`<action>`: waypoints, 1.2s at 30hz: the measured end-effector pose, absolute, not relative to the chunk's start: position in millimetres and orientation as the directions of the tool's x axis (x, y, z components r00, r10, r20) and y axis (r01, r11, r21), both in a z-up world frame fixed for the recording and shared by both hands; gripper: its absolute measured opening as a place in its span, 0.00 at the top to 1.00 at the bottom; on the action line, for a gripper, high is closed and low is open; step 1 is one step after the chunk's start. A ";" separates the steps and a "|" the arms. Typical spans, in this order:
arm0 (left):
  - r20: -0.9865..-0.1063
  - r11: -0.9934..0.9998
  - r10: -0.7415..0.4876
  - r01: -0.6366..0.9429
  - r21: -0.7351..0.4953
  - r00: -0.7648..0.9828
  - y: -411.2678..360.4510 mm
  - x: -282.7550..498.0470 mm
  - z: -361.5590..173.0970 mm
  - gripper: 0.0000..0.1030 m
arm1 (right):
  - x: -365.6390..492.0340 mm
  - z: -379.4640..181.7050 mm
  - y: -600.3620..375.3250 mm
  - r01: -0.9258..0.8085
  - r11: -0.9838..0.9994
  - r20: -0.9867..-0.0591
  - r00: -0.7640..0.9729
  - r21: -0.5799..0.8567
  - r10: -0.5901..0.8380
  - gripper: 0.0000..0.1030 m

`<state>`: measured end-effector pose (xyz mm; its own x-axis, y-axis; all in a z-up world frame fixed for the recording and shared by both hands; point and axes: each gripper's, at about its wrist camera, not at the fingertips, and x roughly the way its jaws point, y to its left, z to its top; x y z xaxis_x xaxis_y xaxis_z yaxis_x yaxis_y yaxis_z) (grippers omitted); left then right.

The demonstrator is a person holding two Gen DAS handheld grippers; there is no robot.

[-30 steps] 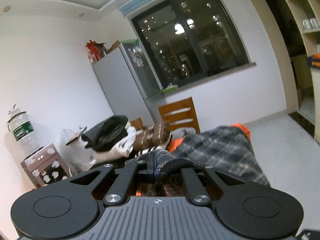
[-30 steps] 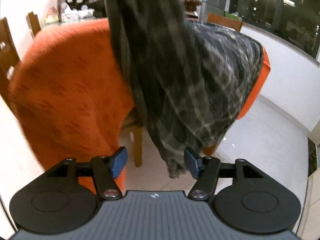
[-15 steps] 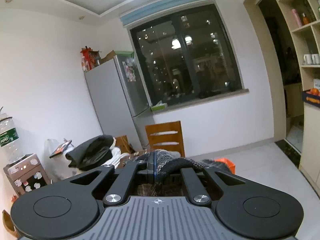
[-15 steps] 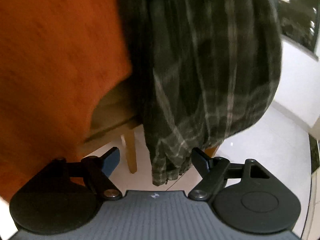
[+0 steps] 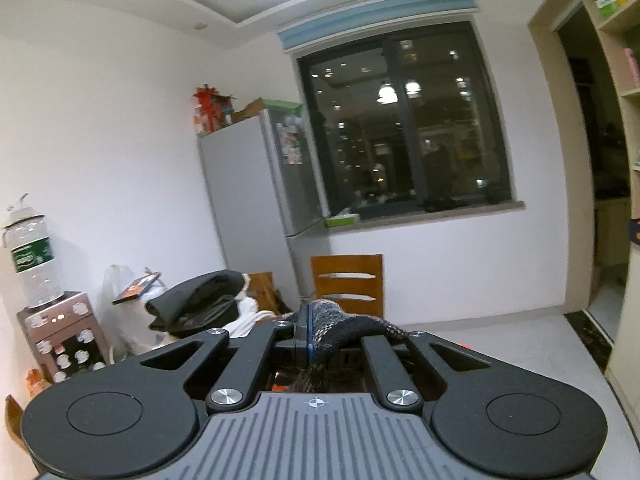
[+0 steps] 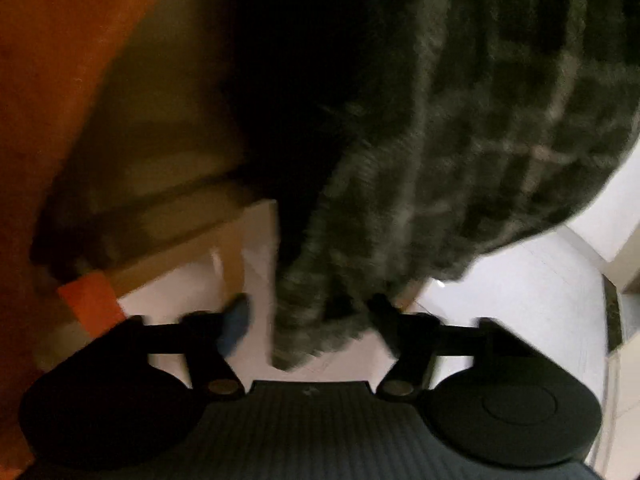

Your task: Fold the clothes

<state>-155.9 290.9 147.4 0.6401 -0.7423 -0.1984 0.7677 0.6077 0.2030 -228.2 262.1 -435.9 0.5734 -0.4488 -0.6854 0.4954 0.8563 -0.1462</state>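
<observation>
My left gripper (image 5: 310, 330) is shut on a fold of the dark plaid garment (image 5: 344, 324), which bulges out to the right of the pinched fingers and drops below them out of sight. It is held high, facing the window. In the blurred right wrist view the same plaid garment (image 6: 480, 120) hangs down in front of the orange-covered table (image 6: 48, 80). Its lower corner (image 6: 304, 328) dangles between the spread fingers of my right gripper (image 6: 310, 312), which is open and not closed on the cloth.
Ahead of the left gripper are a wooden chair (image 5: 347, 284), a pile of dark and white clothes (image 5: 208, 304), a grey fridge (image 5: 248, 200) and a water dispenser (image 5: 44, 320). A wooden table leg (image 6: 228, 256) and pale floor tiles (image 6: 520, 300) show beneath the cloth.
The left gripper has tilted up with the garment, so the table has dropped out of its view. The right gripper has moved in close under the hanging cloth, its corner now between the open fingers.
</observation>
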 end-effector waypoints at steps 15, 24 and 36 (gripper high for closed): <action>-0.205 0.818 -0.528 0.559 0.138 0.824 361.4 -103.4 121.0 0.94 | -368.3 -262.6 165.2 0.746 0.648 -0.612 0.444 -0.151 -0.654 0.72; -0.278 0.912 -0.383 0.408 0.035 0.881 385.3 -82.2 79.3 0.94 | -362.4 -80.6 3.6 0.710 0.606 -0.353 0.498 -0.359 -0.792 0.73; -0.055 0.947 -0.281 0.267 -0.179 0.958 339.5 -104.6 177.1 0.94 | -293.8 147.9 -144.4 0.605 0.674 0.070 0.764 -0.424 -0.642 0.73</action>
<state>-104.6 339.5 177.1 0.9582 -0.2809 -0.0545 0.2674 0.9468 -0.1790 -293.8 -144.4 147.9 0.7638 -0.6416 0.0704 0.6052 0.6740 -0.4236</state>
